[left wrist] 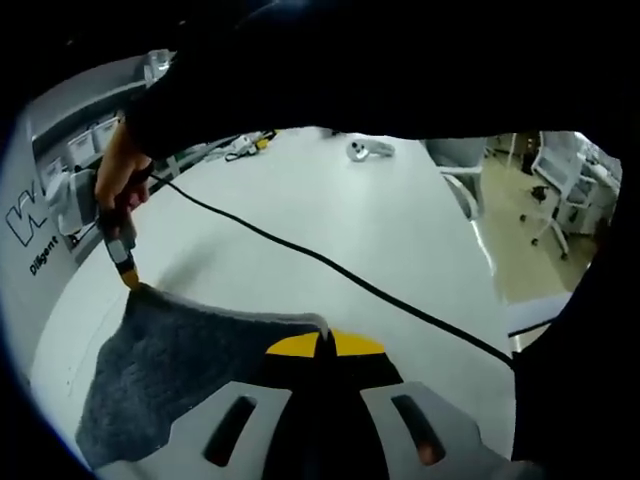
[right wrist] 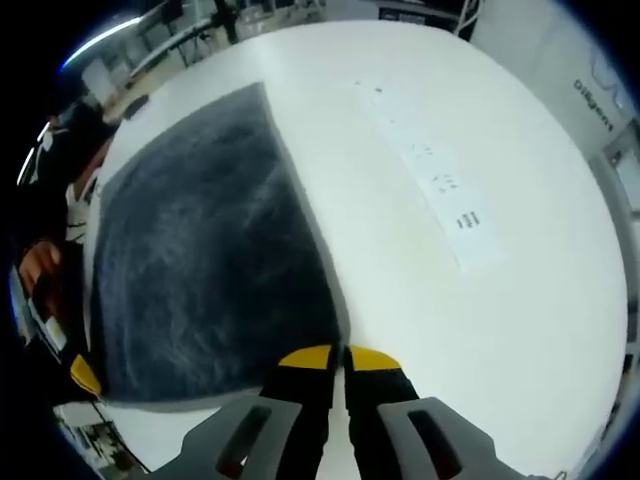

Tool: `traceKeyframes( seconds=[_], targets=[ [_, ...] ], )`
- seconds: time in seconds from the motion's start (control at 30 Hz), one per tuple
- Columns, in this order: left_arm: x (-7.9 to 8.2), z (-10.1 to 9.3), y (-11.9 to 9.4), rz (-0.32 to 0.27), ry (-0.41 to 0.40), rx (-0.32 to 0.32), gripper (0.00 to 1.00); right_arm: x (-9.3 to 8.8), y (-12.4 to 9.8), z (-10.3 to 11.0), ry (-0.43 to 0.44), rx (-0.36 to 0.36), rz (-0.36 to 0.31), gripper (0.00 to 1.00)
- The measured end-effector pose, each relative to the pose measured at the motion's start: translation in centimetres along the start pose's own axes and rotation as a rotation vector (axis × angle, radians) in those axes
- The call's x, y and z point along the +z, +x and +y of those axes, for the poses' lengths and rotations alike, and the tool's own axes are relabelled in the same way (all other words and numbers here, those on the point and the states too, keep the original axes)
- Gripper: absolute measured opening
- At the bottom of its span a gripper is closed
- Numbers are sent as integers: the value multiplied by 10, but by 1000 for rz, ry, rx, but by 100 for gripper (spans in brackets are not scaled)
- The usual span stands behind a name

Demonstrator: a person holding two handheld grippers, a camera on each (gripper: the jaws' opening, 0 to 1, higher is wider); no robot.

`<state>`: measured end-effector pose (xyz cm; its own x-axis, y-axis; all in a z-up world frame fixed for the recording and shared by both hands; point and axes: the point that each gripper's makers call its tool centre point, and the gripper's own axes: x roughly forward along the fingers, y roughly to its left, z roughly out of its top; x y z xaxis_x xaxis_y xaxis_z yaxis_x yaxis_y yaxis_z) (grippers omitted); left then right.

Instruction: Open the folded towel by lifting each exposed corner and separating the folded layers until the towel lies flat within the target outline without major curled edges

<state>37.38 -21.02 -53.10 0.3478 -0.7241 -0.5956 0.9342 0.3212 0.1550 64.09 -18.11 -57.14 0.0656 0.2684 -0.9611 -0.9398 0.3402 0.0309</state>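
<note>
The grey towel (left wrist: 190,370) spreads out from my left gripper (left wrist: 325,343), whose yellow-tipped jaws are shut on its near corner. At the towel's far corner a hand holds my right gripper (left wrist: 130,278), its tip pinching the cloth. In the right gripper view the towel (right wrist: 210,240) lies broad and mostly flat on the white table (right wrist: 470,320), and my right gripper (right wrist: 340,357) is shut on its near corner. The left gripper (right wrist: 85,375) shows at the towel's other near corner, partly hidden at the edge.
A black cable (left wrist: 330,265) runs across the white table (left wrist: 350,200) beyond the towel. A small white device (left wrist: 370,150) lies at the far edge, and office chairs (left wrist: 555,190) stand off to the right. A printed white strip (right wrist: 440,180) lies on the table beside the towel.
</note>
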Motion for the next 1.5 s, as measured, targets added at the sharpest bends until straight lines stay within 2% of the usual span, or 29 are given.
traceKeyframes(
  seconds=[0.13,0.2,0.27,0.53,0.7,0.87,0.93,1.03,1.37,1.5],
  targets=[
    [-1,-3,-2,-2,-1,2,2,2,-2,-8,12,-3,-9,0],
    [-2,-3,-3,0,1,1,2,3,-4,-5,52,11,-23,0],
    [-5,-2,-4,18,6,11,2,1,-4,-1,45,6,-28,0],
    [-4,1,-8,17,6,30,2,2,-4,-9,30,11,-16,0],
    [-1,-1,-9,7,1,26,2,4,-7,4,33,16,-14,0],
    [-1,-6,-12,4,-24,0,2,0,-7,8,45,6,8,0],
    [-1,-7,-13,1,-20,-1,2,1,-9,10,53,7,3,0],
    [-4,-9,-15,5,31,5,2,3,-12,14,68,5,-8,0],
    [1,-4,-25,-26,5,24,2,0,-14,23,122,-4,-40,0],
    [4,1,-29,-41,-6,34,2,6,-22,16,163,-14,-71,0]
  ],
)
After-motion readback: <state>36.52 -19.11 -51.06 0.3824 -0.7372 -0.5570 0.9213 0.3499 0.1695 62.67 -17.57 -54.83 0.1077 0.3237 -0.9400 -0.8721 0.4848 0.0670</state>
